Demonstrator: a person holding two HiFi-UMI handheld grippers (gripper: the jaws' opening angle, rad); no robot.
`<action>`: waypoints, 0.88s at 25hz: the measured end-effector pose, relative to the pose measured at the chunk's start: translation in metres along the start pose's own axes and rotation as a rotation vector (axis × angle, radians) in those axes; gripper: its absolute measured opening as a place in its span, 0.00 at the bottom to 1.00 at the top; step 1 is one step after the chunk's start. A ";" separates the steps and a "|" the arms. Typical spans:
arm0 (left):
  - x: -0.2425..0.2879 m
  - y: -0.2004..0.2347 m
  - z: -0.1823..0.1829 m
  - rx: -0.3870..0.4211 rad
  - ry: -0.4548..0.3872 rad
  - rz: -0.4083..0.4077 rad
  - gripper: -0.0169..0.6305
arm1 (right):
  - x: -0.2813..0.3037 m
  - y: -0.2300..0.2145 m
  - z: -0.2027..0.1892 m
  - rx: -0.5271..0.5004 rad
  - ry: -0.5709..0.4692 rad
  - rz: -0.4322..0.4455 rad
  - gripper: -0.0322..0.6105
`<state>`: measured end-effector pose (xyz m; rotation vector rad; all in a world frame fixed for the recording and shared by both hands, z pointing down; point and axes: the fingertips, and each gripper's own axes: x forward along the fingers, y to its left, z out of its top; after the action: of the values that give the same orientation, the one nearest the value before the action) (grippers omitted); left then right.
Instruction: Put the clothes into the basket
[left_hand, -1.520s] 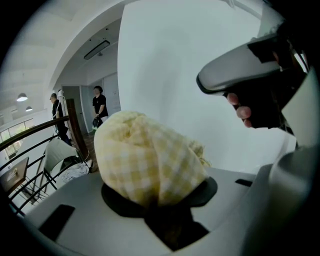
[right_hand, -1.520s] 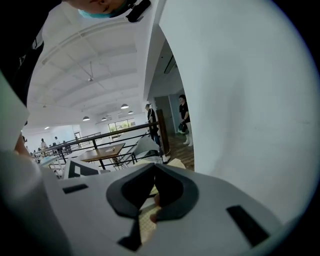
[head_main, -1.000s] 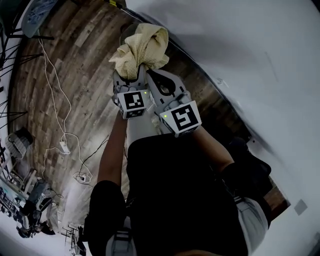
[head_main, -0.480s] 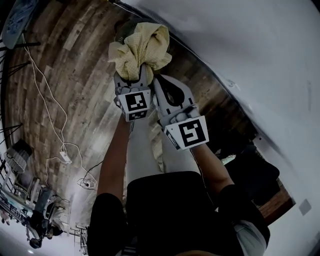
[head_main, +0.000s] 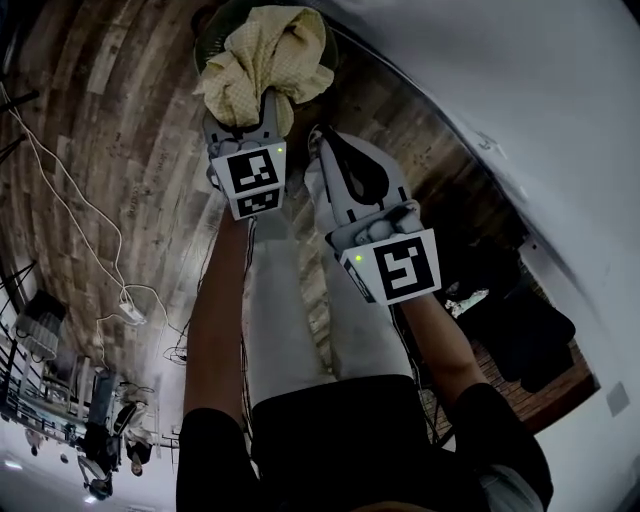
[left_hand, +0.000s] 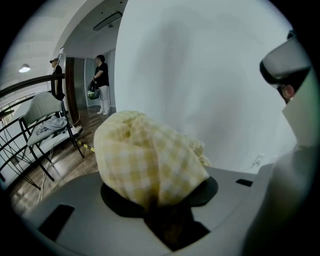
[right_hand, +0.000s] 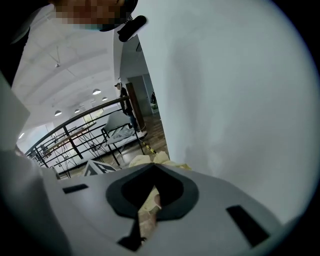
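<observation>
Both grippers have gone toward the top of the head view since the earlier frame and have sunk closer to the floor, and the cloth went with them. The arms are now more stretched, and more of the person's light trousers shows below them.

From the head view we see the left gripper closed on the yellow checked cloth, which stands out of its jaws as a crumpled bundle, held in the air above the wooden floor. The right gripper is just beside it, with its tip at the lower right edge of the bundle. A dark green rim shows behind the cloth at the top edge; we cannot tell if it is the basket. A white cable lies on the floor at the left, and a white wall fills the right side.

From the left gripper view, the jaws press on the root of the cloth, and the bundle swells above them. Two people stand far behind, near a chair.

From the right gripper view, the jaws are nearly together and pinch a thin strip of the same cloth. More of it shows beyond their tips. A black railing runs at the left.
</observation>
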<state>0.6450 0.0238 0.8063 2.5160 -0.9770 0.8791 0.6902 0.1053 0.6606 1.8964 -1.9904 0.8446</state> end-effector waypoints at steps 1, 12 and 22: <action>0.007 0.001 -0.008 -0.008 0.015 -0.001 0.31 | 0.004 -0.002 -0.004 0.000 0.005 0.001 0.07; 0.074 0.014 -0.075 0.012 0.197 -0.042 0.32 | 0.050 -0.019 -0.013 0.001 0.006 -0.026 0.07; 0.094 0.006 -0.099 0.068 0.315 -0.154 0.54 | 0.063 0.010 -0.016 -0.002 0.025 0.025 0.07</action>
<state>0.6525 0.0188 0.9425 2.3685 -0.6552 1.2293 0.6704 0.0624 0.7069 1.8548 -2.0037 0.8679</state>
